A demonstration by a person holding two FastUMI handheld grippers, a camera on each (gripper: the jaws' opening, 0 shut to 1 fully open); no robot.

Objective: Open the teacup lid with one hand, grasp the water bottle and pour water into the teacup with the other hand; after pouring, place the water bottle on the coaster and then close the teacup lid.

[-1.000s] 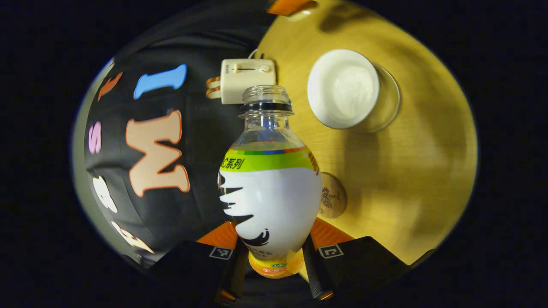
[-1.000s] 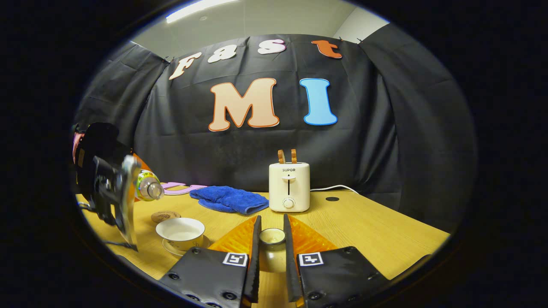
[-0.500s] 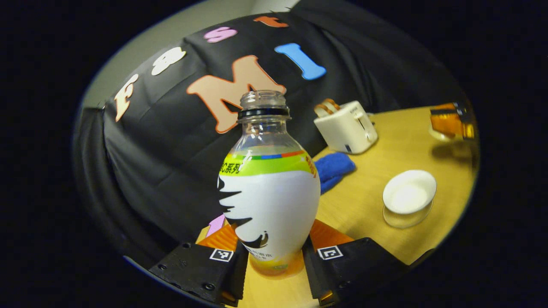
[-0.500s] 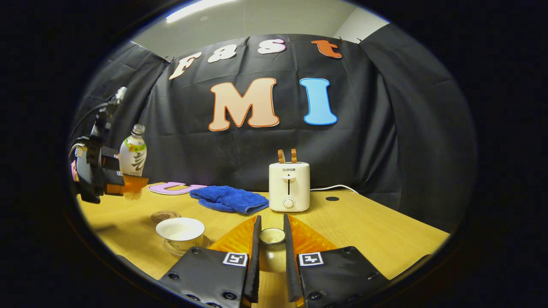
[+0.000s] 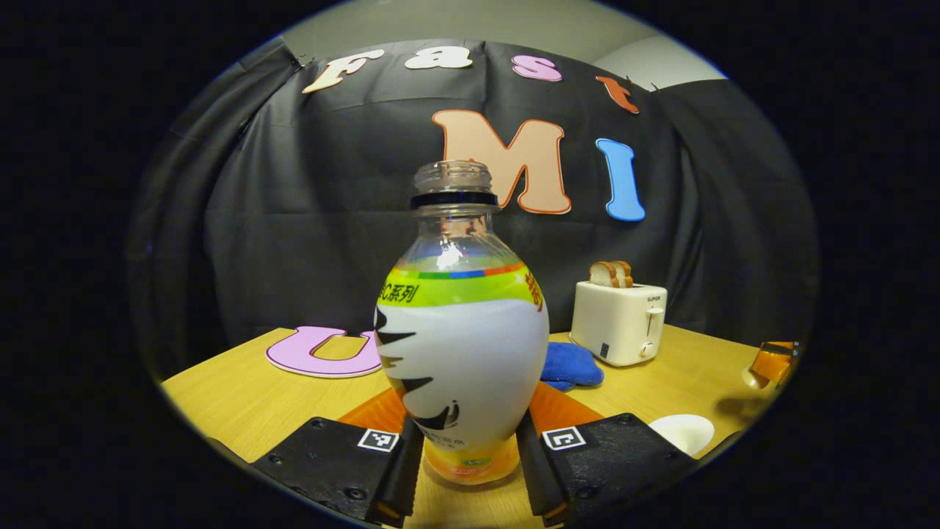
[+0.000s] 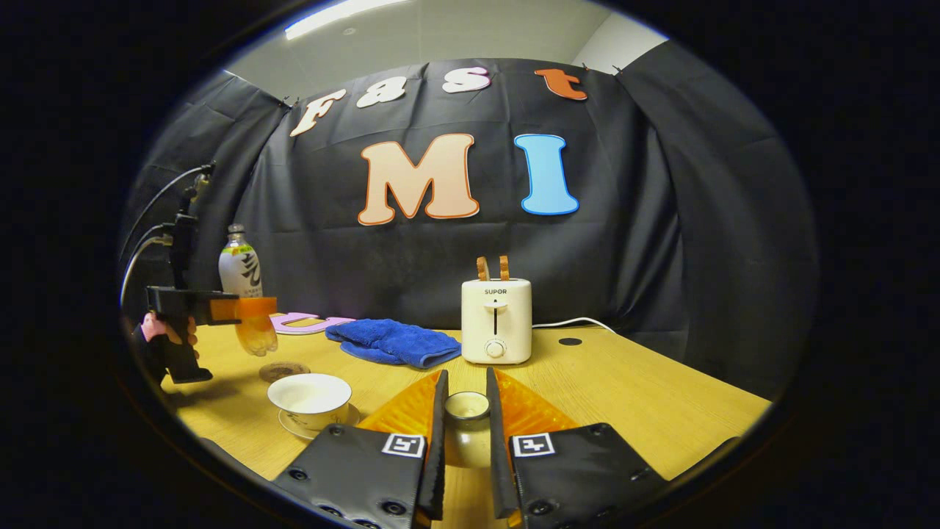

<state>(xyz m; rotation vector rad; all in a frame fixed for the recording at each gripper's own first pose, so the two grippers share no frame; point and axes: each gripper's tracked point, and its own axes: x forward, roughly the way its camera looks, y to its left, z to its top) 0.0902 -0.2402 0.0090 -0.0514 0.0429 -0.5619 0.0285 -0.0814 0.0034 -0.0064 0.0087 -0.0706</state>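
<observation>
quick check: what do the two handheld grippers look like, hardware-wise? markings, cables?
Both the left gripper and right gripper have black bolted housings, each finger base carrying a square black-and-white tag, with ribbed orange panels behind. In the right gripper view, the left gripper shows a pistol-style grip and black cables looping overhead.

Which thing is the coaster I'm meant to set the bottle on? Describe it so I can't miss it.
Start at the white toaster at the back of the wooden table, then go left past the blue towel. The coaster is the small flat brown disc just behind the open white teacup, lying flat and low, unlike the cup.
</observation>
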